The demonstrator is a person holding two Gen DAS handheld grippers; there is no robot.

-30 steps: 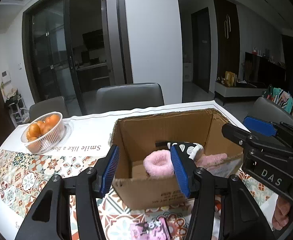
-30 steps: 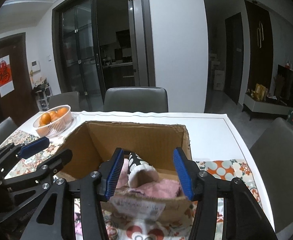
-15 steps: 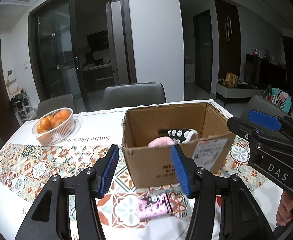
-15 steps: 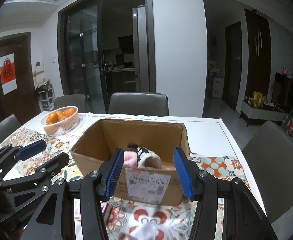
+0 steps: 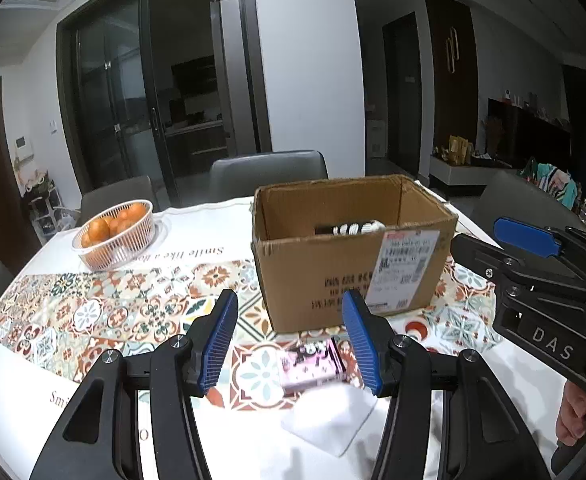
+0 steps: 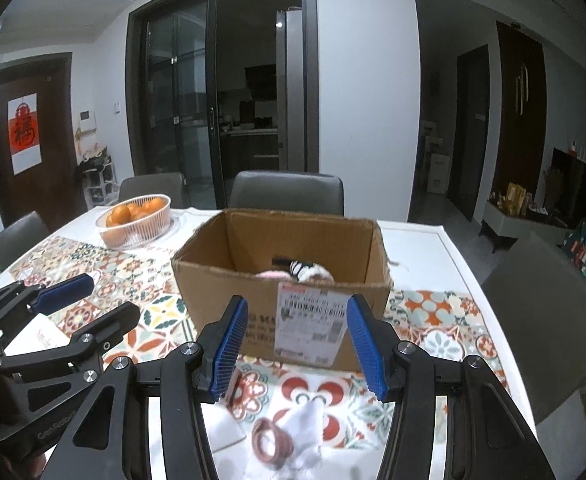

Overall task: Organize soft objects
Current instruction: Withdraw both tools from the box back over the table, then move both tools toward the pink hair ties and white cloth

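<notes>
An open cardboard box [image 5: 333,272] [image 6: 245,280] stands on the patterned table. A black-and-white sock [image 5: 357,227] [image 6: 309,270] and a pink fluffy item [image 6: 271,275] lie inside it. In front of the box lie a pink patterned packet [image 5: 311,364], a white cloth [image 5: 329,416] [image 6: 309,420] and pink hair ties [image 6: 273,440]. My left gripper [image 5: 291,344] is open and empty, above the packet. My right gripper [image 6: 297,348] is open and empty, above the white cloth and hair ties.
A white basket of oranges [image 5: 113,232] [image 6: 137,220] stands at the table's far left. Grey chairs [image 5: 267,172] [image 6: 287,190] line the far edge, and another chair [image 6: 545,292] is at the right. The table's right edge [image 6: 465,264] is close to the box.
Both grippers have pulled back and away from the box, empty. The box now looks farther off, and the packet, white cloth and hair ties have come into view below.
</notes>
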